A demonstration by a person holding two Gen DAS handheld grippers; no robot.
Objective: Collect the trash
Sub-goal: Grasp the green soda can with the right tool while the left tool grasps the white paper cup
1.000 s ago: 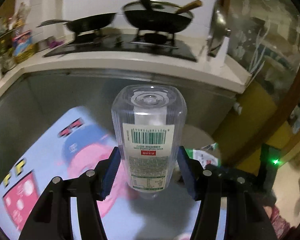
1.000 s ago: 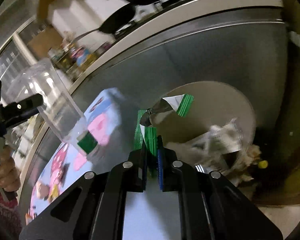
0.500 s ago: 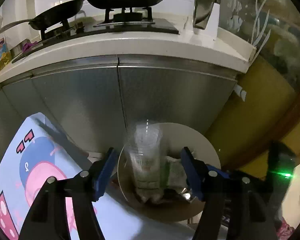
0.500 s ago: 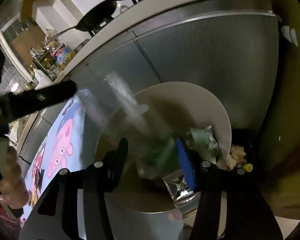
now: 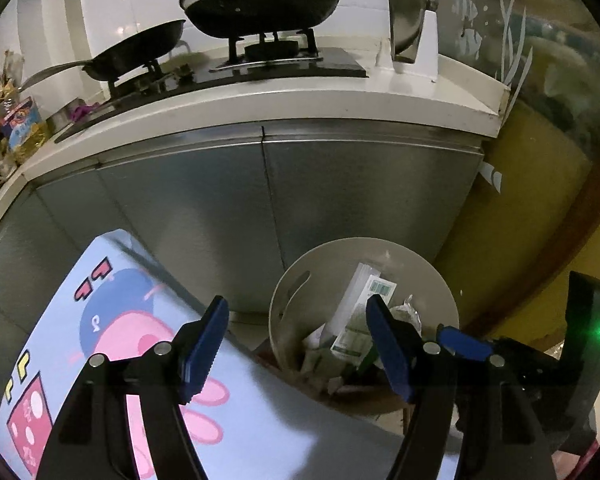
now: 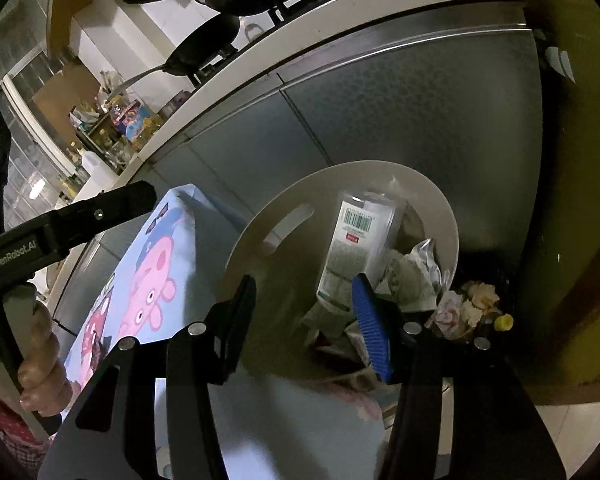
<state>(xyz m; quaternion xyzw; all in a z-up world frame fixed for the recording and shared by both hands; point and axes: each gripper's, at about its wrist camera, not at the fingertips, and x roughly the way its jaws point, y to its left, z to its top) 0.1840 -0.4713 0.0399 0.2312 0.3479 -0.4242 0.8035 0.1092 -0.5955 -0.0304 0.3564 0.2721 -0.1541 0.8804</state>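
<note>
A clear plastic bottle with a white barcode label lies inside the beige round bin, on top of crumpled wrappers. My left gripper hovers above the bin's near edge; its jaws are opening and nothing is between them. In the right wrist view the same bottle leans against the far wall of the bin. My right gripper stands open and empty just over the bin's mouth. The left gripper's black body and the hand holding it show at the left.
A table with a cartoon-pig cloth lies under both grippers, left of the bin. Steel cabinet doors stand behind it, beneath a counter with pans on a stove. Crumpled paper and a yellow cap lie on the floor right of the bin.
The left gripper let the bottle go and it fell into the bin. The right gripper opened and dropped its green-and-white wrapper. The left gripper came down toward the bin.
</note>
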